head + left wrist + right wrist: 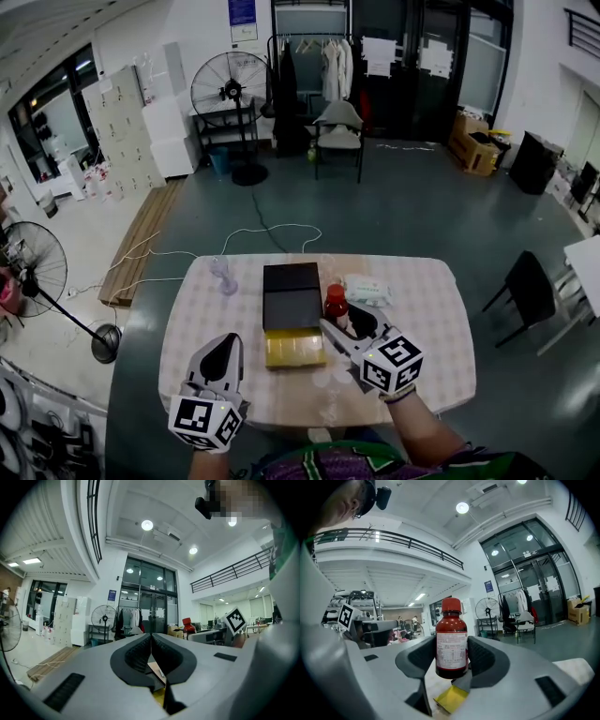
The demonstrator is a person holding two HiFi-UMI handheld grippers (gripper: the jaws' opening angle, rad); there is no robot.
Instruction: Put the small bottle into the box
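Right gripper view: small bottle point(451, 639) is pinched upright at frame centre by right gripper point(452, 660); left gripper point(151, 646) is pressed together.

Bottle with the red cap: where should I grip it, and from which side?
Grip the bottle at its labelled body below the cap, jaws on opposite sides, coming level from the side away from the box. It stands upright; its straight round wall gives jaws a firm seat. The right gripper holds it that way.
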